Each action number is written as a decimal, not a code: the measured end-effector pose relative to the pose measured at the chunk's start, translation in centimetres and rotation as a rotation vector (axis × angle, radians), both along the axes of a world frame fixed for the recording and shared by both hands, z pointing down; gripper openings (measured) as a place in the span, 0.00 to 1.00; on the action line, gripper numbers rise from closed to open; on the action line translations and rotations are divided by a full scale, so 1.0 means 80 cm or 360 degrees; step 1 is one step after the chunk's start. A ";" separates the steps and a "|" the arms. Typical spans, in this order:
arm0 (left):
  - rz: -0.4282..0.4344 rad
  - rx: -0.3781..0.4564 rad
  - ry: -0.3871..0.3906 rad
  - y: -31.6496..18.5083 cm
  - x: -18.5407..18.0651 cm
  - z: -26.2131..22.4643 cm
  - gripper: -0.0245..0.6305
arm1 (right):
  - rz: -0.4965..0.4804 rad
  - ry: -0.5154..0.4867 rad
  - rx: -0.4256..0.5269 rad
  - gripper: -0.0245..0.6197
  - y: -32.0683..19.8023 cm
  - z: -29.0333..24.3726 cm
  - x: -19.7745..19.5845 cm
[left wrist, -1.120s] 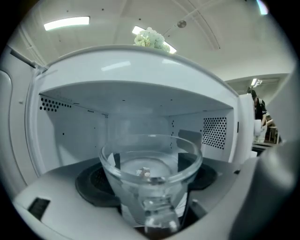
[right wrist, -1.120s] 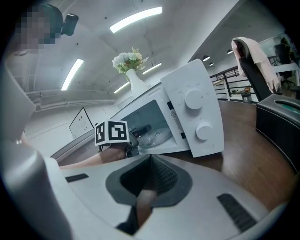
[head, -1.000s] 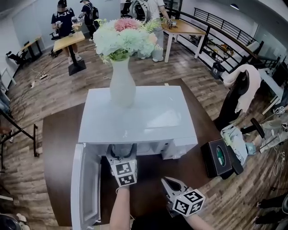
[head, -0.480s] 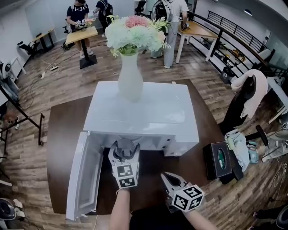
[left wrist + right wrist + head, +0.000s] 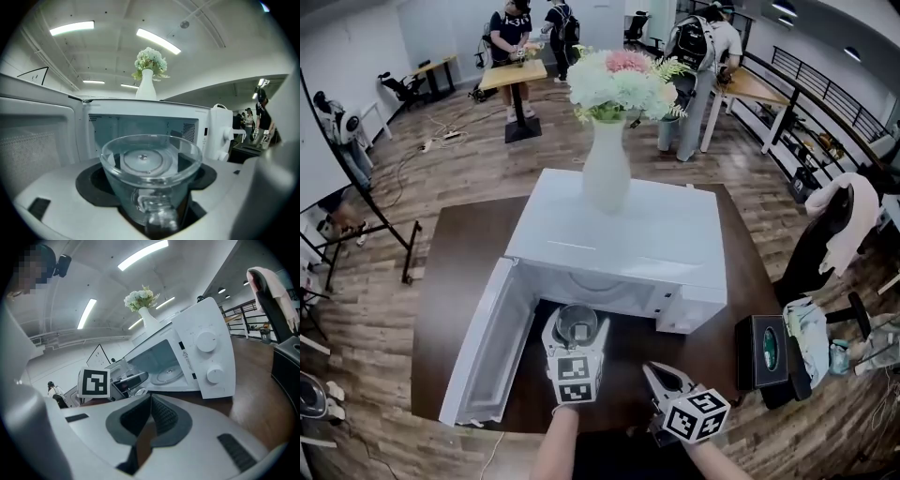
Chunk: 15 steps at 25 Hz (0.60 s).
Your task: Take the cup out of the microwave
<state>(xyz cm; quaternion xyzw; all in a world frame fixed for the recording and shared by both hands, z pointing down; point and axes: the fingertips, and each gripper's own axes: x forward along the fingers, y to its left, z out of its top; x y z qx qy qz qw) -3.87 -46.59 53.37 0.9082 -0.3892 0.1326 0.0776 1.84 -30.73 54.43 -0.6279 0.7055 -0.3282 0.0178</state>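
Note:
A clear glass cup (image 5: 577, 322) (image 5: 150, 176) is held by its handle in my left gripper (image 5: 576, 333) (image 5: 157, 220), just outside the mouth of the white microwave (image 5: 623, 239) (image 5: 150, 126). The microwave door (image 5: 478, 347) hangs open to the left. Inside, the glass turntable (image 5: 168, 375) lies bare. My right gripper (image 5: 661, 382) (image 5: 149, 425) hovers over the table in front of the microwave's right side, jaws shut on nothing. The left gripper's marker cube (image 5: 94, 383) shows in the right gripper view.
A white vase of flowers (image 5: 609, 169) stands on top of the microwave. A black tissue box (image 5: 761, 352) sits on the dark table (image 5: 455, 272) at the right. A chair draped with cloth (image 5: 830, 239) stands beyond the table's right edge. People stand at tables far behind.
My left gripper has drawn back out of the microwave cavity with the cup, toward me. The head view has shifted, showing more of the door. The right gripper has barely moved.

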 end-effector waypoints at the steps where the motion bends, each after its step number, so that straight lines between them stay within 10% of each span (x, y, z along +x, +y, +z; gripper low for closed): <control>1: -0.0017 -0.0005 0.0004 0.005 -0.004 -0.002 0.65 | -0.0006 -0.0015 -0.0003 0.03 0.001 -0.001 -0.001; 15: -0.0244 -0.0050 0.0029 0.056 -0.061 -0.017 0.65 | -0.0138 0.0007 -0.0010 0.03 -0.001 0.006 0.014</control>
